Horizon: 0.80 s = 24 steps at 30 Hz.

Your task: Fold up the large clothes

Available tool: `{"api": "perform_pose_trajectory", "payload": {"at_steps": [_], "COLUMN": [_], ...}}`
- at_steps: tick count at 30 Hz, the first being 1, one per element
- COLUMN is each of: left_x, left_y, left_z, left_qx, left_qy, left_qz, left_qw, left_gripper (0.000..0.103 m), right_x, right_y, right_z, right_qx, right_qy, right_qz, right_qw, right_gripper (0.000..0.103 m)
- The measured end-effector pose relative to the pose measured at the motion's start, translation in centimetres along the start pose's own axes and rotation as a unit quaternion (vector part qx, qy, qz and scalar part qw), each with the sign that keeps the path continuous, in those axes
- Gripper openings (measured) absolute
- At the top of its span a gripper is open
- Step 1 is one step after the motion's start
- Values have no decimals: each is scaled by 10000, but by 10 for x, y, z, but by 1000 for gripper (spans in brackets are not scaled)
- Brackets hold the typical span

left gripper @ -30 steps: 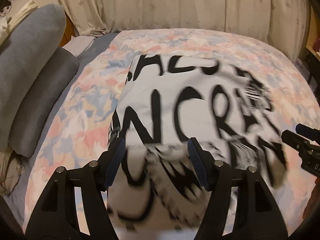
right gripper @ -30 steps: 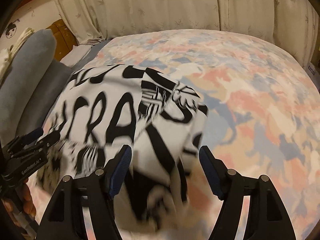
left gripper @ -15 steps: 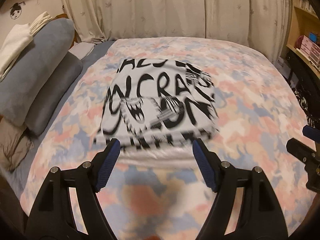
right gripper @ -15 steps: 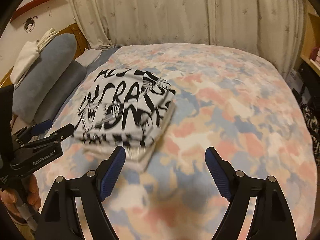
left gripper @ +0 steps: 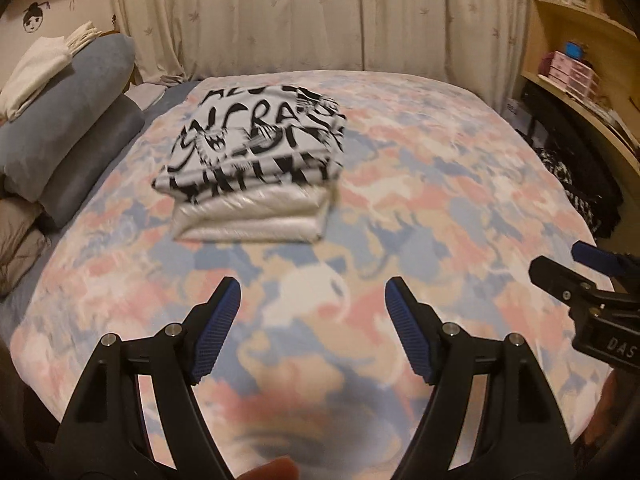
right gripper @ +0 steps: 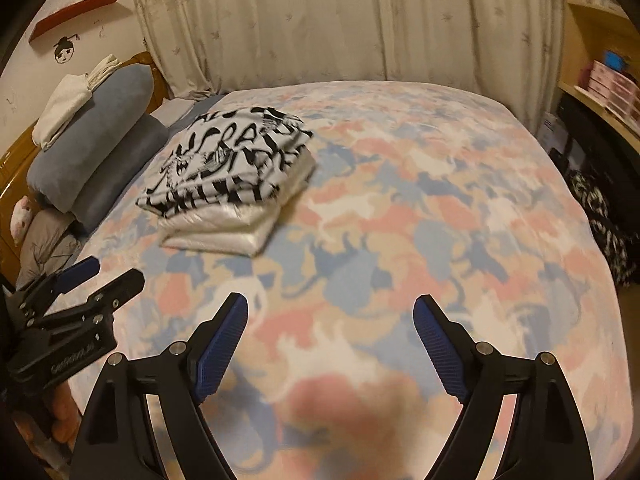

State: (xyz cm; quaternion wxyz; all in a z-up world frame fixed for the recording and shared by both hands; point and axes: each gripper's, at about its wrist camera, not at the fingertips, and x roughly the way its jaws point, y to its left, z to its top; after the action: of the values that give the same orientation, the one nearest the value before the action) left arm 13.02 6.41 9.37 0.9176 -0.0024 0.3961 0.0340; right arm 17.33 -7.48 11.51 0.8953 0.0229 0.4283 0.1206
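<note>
Shirt [left gripper: 256,140] folded, lying on white stack [left gripper: 248,220] on bed [left gripper: 440,184], near pillows [left gripper: 72,120]. Left gripper [left gripper: 312,324] spread, empty; right gripper [right gripper: 330,340] empty, fingers opening. Fold step judged done. Next: fetch another garment, likely the dark clothes [right gripper: 600,216] off the bed's far side from the pillows.

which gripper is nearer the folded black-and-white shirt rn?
Left, slightly. The left gripper faces the folded shirt almost head-on; the right gripper, jaws opening and empty, sits further to its right. Neither touches it.
</note>
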Motion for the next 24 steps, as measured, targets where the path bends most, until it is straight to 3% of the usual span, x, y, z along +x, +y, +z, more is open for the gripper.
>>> {"api": "perform_pose_trajectory", "payload": {"at_steps": [4,12,18,24], "left_x": [-17,-39,-55,-76], "left_y": [-21,-45,-49,-54], "left_z": [-46,-100,-115,-122], "left_qx": [75,124,113,115], "left_qy": [23,78,62,9], "left_qz": [14,-24,-88,-198], "left_qw": [10000,9999,9999,9997], "left_gripper": [73,73,73,73], "right_x": [-14,-44,-68,-93], "right_y": [-18,-42,-37,-16], "right_z": [-58,-143,-164,-169], "right_qx": [245,705,629,174], "right_qy": [-82,-175,-304,-488], "right_qz": [-99,-99,-280,-404], "right_qw": [9996,9973,9972,9978], "right_gripper": [87,87,90,91]}}
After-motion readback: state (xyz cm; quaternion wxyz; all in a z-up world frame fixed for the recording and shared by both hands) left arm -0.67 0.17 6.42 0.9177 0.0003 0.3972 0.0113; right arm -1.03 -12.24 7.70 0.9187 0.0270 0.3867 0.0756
